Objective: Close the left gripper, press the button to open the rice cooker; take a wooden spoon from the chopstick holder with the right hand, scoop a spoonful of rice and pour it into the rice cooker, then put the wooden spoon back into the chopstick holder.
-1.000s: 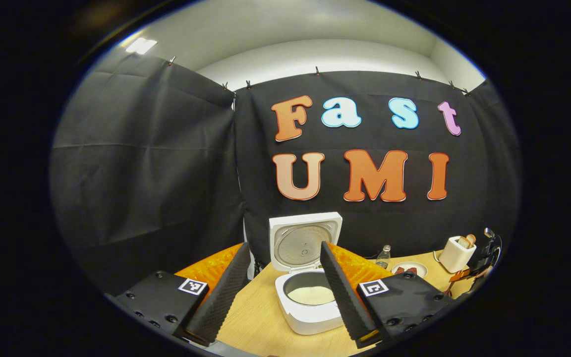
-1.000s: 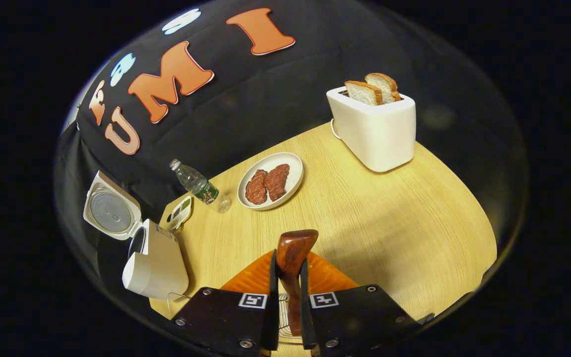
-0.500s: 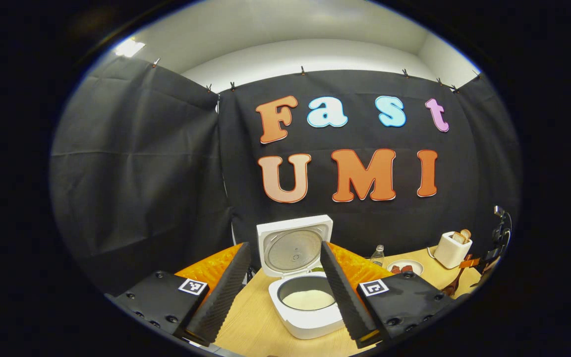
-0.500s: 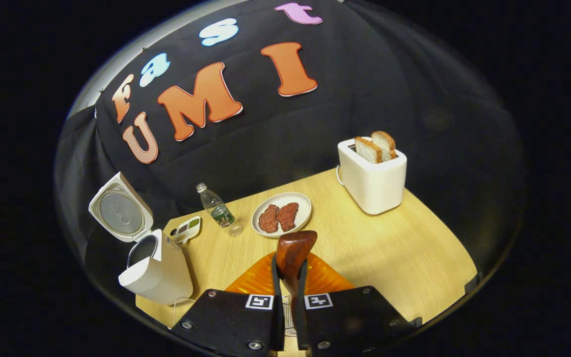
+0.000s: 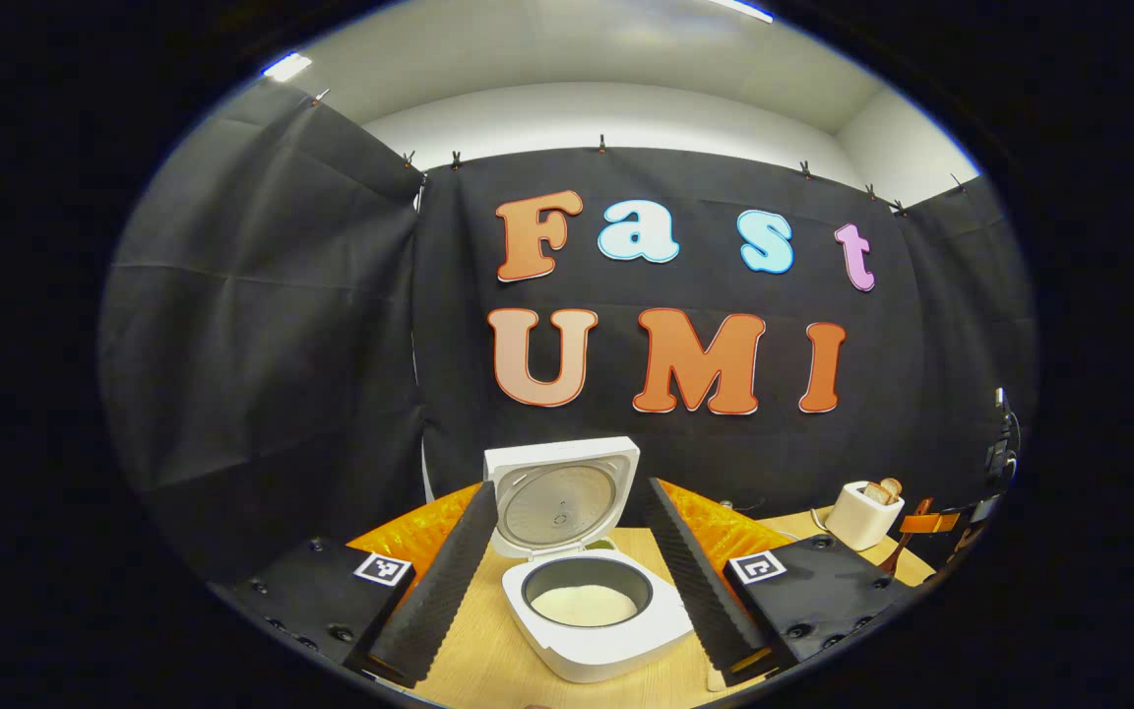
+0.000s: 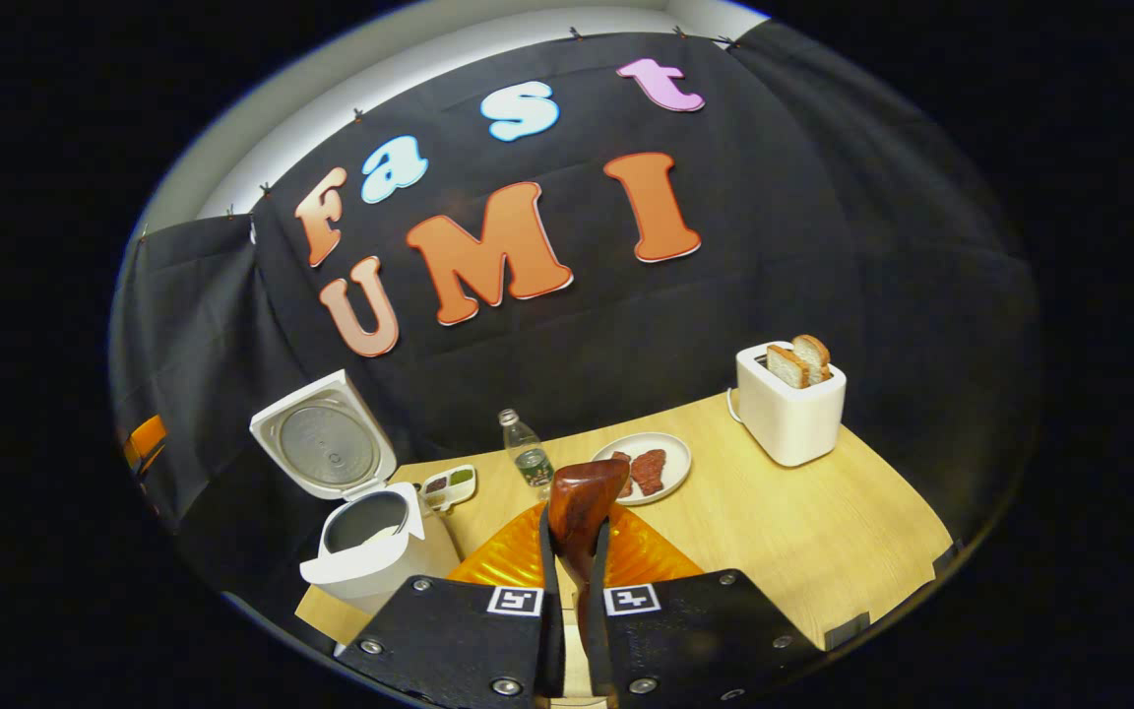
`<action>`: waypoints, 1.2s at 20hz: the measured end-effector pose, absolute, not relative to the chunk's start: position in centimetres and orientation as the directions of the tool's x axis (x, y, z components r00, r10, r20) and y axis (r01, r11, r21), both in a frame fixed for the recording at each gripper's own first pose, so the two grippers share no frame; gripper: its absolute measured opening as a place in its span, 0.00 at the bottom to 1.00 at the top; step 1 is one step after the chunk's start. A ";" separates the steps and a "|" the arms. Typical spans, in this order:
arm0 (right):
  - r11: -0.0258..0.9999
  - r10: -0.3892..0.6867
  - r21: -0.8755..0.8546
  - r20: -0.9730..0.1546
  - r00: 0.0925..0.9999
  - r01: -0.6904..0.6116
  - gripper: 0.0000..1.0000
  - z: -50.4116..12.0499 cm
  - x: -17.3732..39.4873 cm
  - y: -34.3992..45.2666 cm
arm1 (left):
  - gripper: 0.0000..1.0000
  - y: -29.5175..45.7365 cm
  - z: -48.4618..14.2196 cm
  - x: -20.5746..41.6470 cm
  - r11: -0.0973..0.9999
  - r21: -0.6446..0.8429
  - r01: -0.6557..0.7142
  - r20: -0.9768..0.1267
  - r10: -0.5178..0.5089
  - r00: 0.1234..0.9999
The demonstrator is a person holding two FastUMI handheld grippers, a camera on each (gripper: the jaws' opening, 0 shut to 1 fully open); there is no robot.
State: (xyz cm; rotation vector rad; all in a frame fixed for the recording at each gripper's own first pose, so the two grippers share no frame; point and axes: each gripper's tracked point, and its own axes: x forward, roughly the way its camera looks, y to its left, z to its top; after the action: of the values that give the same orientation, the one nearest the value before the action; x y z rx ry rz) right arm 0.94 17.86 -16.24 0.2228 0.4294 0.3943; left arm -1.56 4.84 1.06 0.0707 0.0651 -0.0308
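Bright ceiling lamps [image 5: 286,66] light the booth evenly; shadows are soft, and edges bend strongly but stay sharp.

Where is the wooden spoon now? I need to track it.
In the right gripper view, the dark brown wooden spoon stands clamped in the right claw, bowl up, before the white plate.

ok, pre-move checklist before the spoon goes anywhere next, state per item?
1. Rice cooker lid up: ok, it stands open.
2. Pot has rice in it: ok, a white layer shows at the bottom.
3. Right gripper grip on wooden spoon: ok, both jaws press the handle.
4. Spoon bowl loaded or empty: cannot tell, its inner face is hidden.
5. Left gripper out of the way: ok, jaws open, apart from the cooker.
6. Chopstick holder position for the return: cannot tell.
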 end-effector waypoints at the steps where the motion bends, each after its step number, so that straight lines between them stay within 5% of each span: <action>1: 0.896 0.430 0.272 -0.343 0.835 -0.350 0.08 -16.4 0.3 19.0 | 1.00 5.2 0.8 -1.5 0.997 0.064 0.041 -0.073 -0.036 0.997; 14: 0.913 0.329 -0.120 -0.353 0.876 -0.391 0.09 -26.4 -2.4 23.3 | 1.00 12.7 -0.3 -1.3 0.995 0.084 0.050 -0.112 -0.040 0.993; 24: 0.897 0.336 -0.167 -0.345 0.876 -0.410 0.09 -30.7 -4.6 24.2 | 0.99 14.1 -2.1 -2.1 0.993 0.076 0.089 -0.139 -0.078 0.987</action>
State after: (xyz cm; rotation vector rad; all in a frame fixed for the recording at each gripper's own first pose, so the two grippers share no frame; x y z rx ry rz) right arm -4.57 24.16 -30.73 -0.2393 0.3152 0.3930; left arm -2.07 14.08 -2.10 0.0819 0.1364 -0.0836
